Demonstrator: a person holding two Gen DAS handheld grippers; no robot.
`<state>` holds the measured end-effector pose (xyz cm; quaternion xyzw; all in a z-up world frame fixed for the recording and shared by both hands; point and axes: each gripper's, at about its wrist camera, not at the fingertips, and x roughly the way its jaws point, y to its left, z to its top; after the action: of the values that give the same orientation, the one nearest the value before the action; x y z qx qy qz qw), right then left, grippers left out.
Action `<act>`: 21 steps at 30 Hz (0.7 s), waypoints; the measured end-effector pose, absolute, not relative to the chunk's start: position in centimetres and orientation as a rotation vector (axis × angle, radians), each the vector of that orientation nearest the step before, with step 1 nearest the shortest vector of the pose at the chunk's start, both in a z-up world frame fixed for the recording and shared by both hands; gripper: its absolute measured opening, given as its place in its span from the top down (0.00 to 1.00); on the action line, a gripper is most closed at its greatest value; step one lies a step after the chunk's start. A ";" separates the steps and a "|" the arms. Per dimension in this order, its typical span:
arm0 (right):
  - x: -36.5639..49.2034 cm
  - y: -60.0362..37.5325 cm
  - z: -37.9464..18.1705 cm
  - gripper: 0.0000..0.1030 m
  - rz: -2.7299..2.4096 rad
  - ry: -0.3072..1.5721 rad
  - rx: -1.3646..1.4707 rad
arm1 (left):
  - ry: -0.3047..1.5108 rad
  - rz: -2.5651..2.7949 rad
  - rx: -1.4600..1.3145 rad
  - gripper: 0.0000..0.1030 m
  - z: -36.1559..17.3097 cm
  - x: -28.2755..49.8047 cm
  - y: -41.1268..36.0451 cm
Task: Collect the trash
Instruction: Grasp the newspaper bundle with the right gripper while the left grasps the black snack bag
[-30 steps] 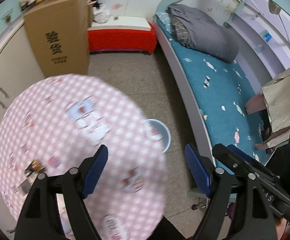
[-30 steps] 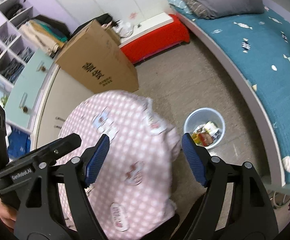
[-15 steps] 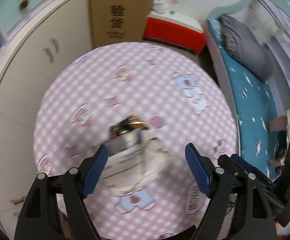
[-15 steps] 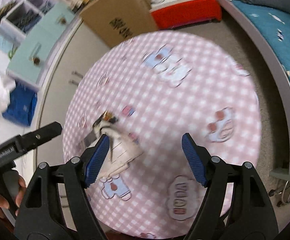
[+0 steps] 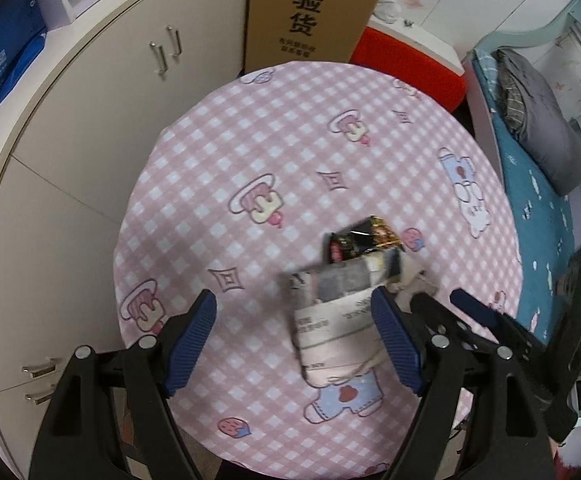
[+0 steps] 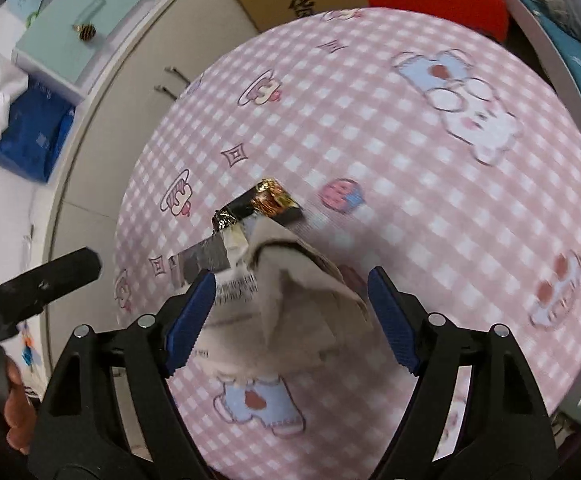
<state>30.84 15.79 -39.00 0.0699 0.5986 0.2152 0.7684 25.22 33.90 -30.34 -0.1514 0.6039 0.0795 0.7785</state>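
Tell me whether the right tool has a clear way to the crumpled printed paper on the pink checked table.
Probably yes. The right tool, its jaws opening, already straddles the crumpled printed paper, with nothing above it; only the dark foil wrapper lies against its far edge.

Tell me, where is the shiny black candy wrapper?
The black candy wrapper lies on the pink checked table, touching the far edge of the crumpled newspaper, just beyond both grippers in each wrist view.
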 end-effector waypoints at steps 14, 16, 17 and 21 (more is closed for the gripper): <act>31.8 14.3 -38.3 0.72 0.528 1.315 0.143 | 1.337 0.167 -0.309 0.25 -31.5 27.4 34.8; 31.9 11.8 -36.8 0.72 0.475 1.275 0.159 | 1.334 0.146 -0.298 0.25 -31.7 28.2 34.3; 32.0 10.8 -36.5 0.72 0.448 1.267 0.168 | 1.337 0.138 -0.290 0.25 -31.8 28.5 33.9; 33.3 6.4 -35.8 0.72 0.306 1.234 0.204 | 1.358 0.099 -0.260 0.25 -33.0 30.0 32.1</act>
<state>33.33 6.36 -35.76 0.0951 0.5751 0.1429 0.7998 30.02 32.08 -33.01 -0.1197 0.6258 0.0455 0.7694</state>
